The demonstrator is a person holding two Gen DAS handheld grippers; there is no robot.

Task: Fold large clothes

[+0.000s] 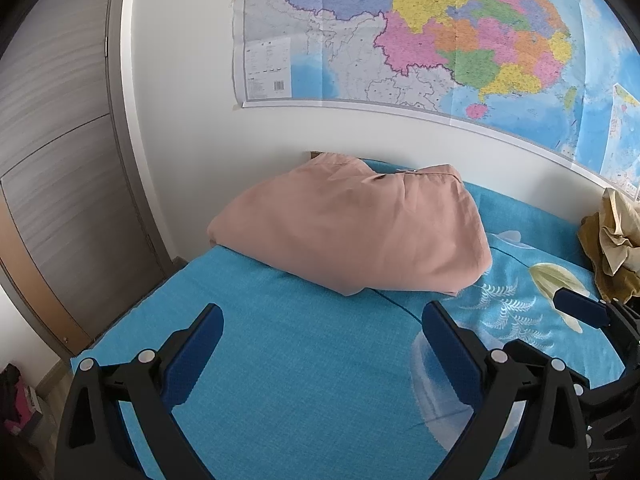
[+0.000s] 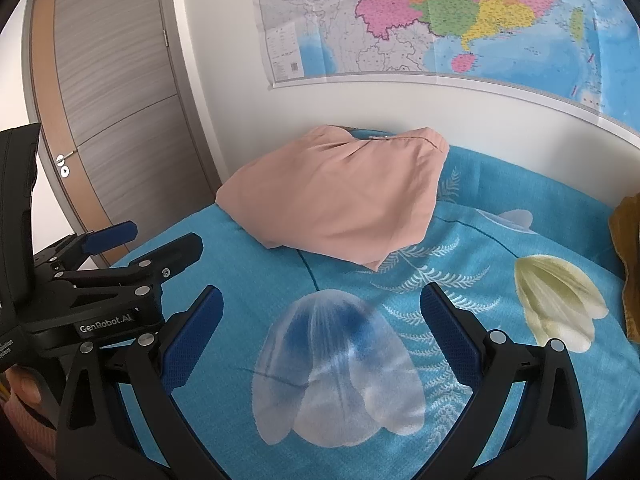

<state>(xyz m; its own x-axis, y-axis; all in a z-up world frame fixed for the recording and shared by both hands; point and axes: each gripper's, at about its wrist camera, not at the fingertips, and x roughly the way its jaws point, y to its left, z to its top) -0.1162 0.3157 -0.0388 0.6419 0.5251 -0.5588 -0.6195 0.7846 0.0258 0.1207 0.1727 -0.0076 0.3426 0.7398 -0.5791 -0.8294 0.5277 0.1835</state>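
In the left wrist view we see the left gripper [image 1: 322, 322] with its two blue-padded black fingers [image 1: 198, 356] spread wide, holding nothing and hovering above the turquoise flower-printed bedsheet [image 1: 304, 380]. In the right wrist view the right gripper [image 2: 320, 304] is spread just as wide, empty too, over a pale white flower print [image 2: 340, 376].

Beyond both, in the middle of each frame, lies one folded salmon-pink cotton garment [image 1: 352, 228], resting on the sheet near the white wall.

At the right edge of the left view a crumpled mustard-yellow garment [image 1: 614, 236] is cut off by the frame, so we cannot make out its full shape.

We count two grippers, two garments, one coloured wall map [image 1: 420, 28] in the upper frame, and one grey wood-grain door [image 2: 112, 92] at the upper left.
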